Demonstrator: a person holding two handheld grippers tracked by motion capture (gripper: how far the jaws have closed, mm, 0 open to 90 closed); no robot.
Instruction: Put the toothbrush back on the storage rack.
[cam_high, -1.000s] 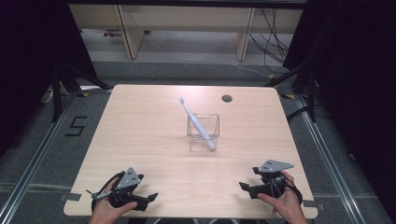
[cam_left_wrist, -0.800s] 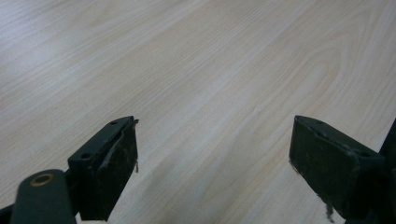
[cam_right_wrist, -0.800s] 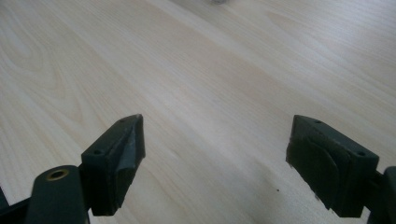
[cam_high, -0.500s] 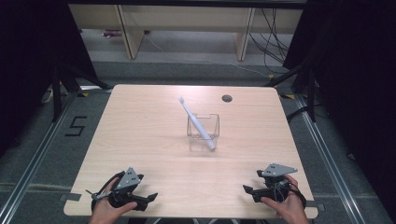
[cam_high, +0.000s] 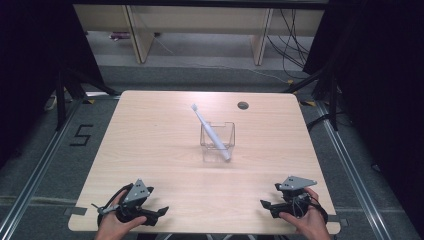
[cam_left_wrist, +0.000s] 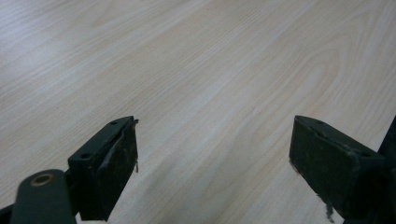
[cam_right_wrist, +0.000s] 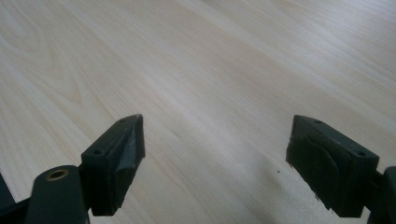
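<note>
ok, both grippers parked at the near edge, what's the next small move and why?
Probably bring the right gripper forward toward the toothbrush. The brush leans in the clear box at mid-table, its head sticking out up and to the left, far from both hands. The right gripper and the left gripper stand with jaws wide apart, holding nothing, over bare table.

A lab or test room: a bare wooden table (cam_high: 150, 150) stands between black curtains (cam_high: 30, 60), cables (cam_high: 292, 35) trail across the grey floor (cam_high: 50, 165), and a taped "5" (cam_high: 81, 135) marks the station.
</note>
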